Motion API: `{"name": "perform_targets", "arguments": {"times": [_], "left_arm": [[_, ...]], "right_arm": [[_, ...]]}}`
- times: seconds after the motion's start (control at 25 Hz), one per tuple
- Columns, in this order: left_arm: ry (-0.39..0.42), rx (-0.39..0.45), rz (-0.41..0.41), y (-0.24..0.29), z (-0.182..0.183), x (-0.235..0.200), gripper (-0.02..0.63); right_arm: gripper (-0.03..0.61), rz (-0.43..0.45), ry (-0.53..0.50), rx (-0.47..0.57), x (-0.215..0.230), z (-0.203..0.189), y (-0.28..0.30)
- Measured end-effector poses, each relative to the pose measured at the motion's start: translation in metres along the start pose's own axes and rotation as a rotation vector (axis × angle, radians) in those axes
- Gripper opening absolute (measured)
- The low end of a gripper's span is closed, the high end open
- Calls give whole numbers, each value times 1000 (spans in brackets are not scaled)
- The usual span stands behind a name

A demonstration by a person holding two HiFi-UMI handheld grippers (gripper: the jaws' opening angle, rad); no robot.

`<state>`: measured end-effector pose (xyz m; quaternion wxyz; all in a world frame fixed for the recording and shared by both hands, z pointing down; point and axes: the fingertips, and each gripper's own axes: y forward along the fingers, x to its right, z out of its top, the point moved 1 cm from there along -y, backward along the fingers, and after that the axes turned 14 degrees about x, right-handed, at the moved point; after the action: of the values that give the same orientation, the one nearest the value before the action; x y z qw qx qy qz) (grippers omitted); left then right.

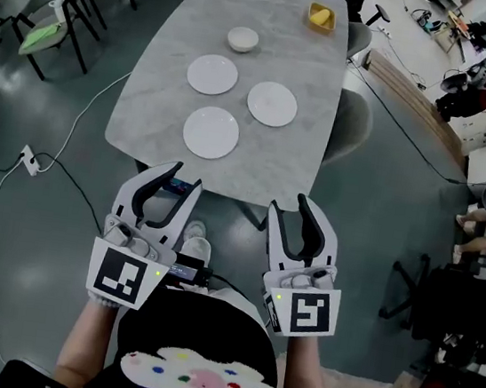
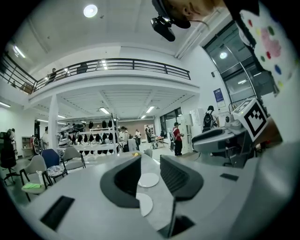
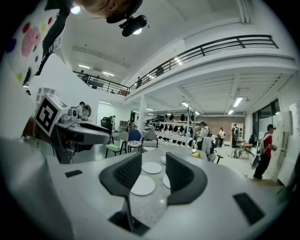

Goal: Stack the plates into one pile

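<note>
Three white plates lie apart on the grey marble table (image 1: 164, 88): a near plate (image 1: 210, 132), a far-left plate (image 1: 212, 74) and a right plate (image 1: 272, 103). My left gripper (image 1: 182, 178) and right gripper (image 1: 290, 206) hang side by side just short of the table's near edge, both open with nothing between the jaws. In the left gripper view, the left gripper (image 2: 150, 176) frames the near plate (image 2: 144, 204) and another plate (image 2: 148, 180). Through the right gripper (image 3: 153, 171) I see the near plate (image 3: 142, 185) and the far-left plate (image 3: 152, 167).
A white bowl (image 1: 242, 39) and a yellow container (image 1: 321, 17) stand farther back on the table. Chairs (image 1: 47, 22) stand to the left, and another chair (image 1: 353, 123) is tucked at the table's right side. Cables and a power strip (image 1: 28, 158) lie on the floor.
</note>
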<state>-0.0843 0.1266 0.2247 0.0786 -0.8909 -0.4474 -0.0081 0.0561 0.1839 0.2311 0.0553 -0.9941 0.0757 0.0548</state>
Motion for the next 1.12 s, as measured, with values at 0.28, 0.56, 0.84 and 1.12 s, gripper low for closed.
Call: {"name": "perform_targets", "arguments": {"times": [0.28, 0.56, 0.84, 1.12], "left_arm": [[26, -11, -38, 33, -12, -49, 124], [-7, -14, -42, 53, -24, -83, 124], [-35, -25, -39, 59, -35, -100, 124], [-52, -47, -15, 56, -46, -105, 124]], "right_arm": [[143, 2, -3, -12, 1, -8, 62], [144, -4, -5, -29, 2, -17, 103], [143, -8, -7, -41, 1, -22, 122], [143, 10, 7, -74, -2, -34, 127]]}}
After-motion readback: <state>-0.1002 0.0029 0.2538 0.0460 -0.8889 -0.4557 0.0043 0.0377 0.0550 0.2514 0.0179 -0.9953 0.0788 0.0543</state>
